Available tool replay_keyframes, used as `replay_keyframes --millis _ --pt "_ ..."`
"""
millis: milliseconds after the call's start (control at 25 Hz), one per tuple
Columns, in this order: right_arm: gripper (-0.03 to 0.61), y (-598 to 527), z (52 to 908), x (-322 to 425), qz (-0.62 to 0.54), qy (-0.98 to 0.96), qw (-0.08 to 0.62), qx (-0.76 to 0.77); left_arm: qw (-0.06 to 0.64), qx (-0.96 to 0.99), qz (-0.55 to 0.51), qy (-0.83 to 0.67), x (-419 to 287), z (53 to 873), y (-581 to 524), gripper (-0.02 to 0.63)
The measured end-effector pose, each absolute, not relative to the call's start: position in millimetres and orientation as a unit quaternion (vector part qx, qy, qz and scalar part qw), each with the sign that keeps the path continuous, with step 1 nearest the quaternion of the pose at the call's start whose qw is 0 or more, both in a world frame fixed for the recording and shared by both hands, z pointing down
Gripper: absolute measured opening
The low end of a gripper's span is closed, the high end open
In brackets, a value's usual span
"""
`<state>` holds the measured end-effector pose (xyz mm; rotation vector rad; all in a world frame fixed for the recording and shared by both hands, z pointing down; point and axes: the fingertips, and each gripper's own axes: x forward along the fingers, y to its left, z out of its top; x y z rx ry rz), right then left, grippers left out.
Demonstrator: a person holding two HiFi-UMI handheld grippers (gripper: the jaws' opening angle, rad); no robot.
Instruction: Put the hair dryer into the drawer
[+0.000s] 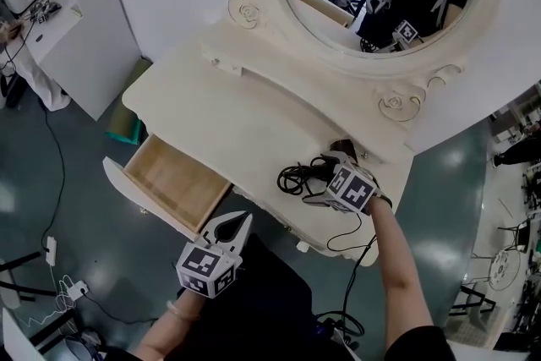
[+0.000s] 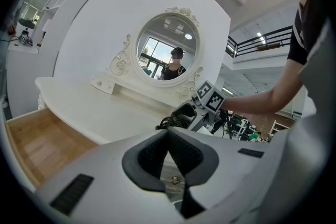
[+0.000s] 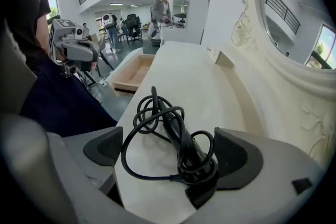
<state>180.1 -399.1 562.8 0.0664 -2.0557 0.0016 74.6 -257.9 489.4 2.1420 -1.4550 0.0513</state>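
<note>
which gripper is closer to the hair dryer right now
Right. The right gripper is over the hair dryer, open jaws on either side of it on the vanity top. The left gripper, shut, hangs off the front edge by the open drawer, well apart.

A corded hair dryer (image 3: 179, 136) lies on the dressing table (image 1: 237, 124).

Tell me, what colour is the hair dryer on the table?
The hair dryer is black; the right gripper view shows it best.
</note>
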Motion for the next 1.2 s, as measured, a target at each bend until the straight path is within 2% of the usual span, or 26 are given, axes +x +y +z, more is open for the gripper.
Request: replay_keyframes --millis 160,440,760,1040,1200 --pt "0.572 -404.2 570.7 177.3 0.018 -0.846 0.532 0.011 0.279 0.792 0.022 -0.543 75.7 493.7 -257.1 0.014" --pt "0.594 -398.7 570.1 177.4 0.071 -0.838 0.54 0.006 0.284 0.786 0.021 -0.549 76.0 497.5 -258.6 0.014" --pt "0.595 -402.7 603.5 177.4 0.07 -0.791 0.608 -0.002 0.288 0.78 0.019 -0.555 72.5 500.4 -259.2 0.014" --pt "0.618 -410.0 630.7 182.2 0.018 -0.71 0.704 0.005 0.293 0.772 0.017 -0.564 69.2 503.2 -259.0 0.014" --pt "0.552 -411.9 629.7 180.4 0.011 -0.696 0.718 -0.017 0.294 0.764 0.013 -0.575 64.5 502.0 -255.7 0.014"
